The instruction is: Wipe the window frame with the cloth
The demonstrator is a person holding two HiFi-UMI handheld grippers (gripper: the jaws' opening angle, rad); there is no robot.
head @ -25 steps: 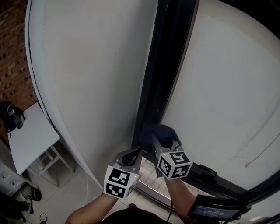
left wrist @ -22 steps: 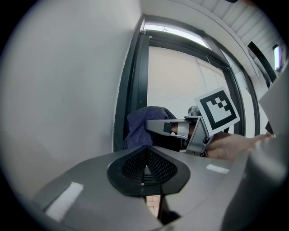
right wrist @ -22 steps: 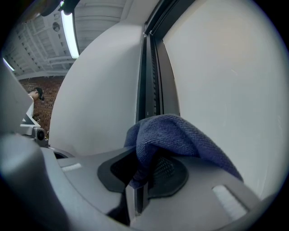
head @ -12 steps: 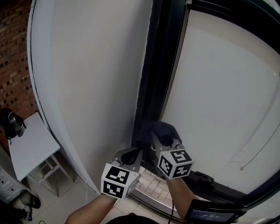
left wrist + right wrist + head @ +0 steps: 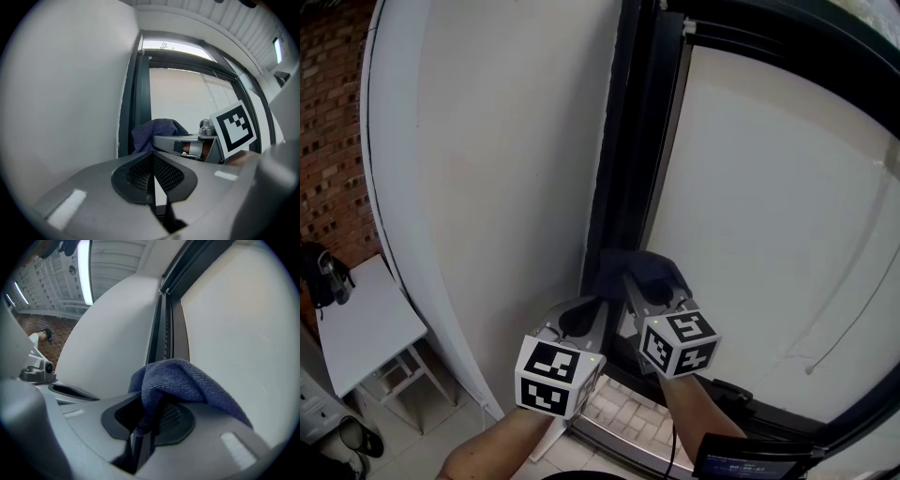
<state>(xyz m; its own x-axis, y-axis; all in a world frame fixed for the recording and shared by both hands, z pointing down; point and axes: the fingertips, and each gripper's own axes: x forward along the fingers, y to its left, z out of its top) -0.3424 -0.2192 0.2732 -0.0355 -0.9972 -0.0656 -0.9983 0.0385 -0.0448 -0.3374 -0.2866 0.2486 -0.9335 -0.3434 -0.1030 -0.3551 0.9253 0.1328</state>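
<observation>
Right gripper (image 5: 147, 420): clamped on blue cloth (image 5: 187, 380), bunched over its jaws. Dark window frame (image 5: 628, 141) directly ahead. Left gripper (image 5: 152, 171): jaws pressed together, just beside right gripper.

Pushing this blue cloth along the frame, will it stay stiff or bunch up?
Likely floppy: the cloth droops over the right gripper in soft folds. Its nubby weave probably drags rather than slides on the window frame, so it may bunch.

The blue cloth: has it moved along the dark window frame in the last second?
Yes, a little upward: the cloth, clamped in the right tool, sits farther above the bottom rail of the window frame than before.
</observation>
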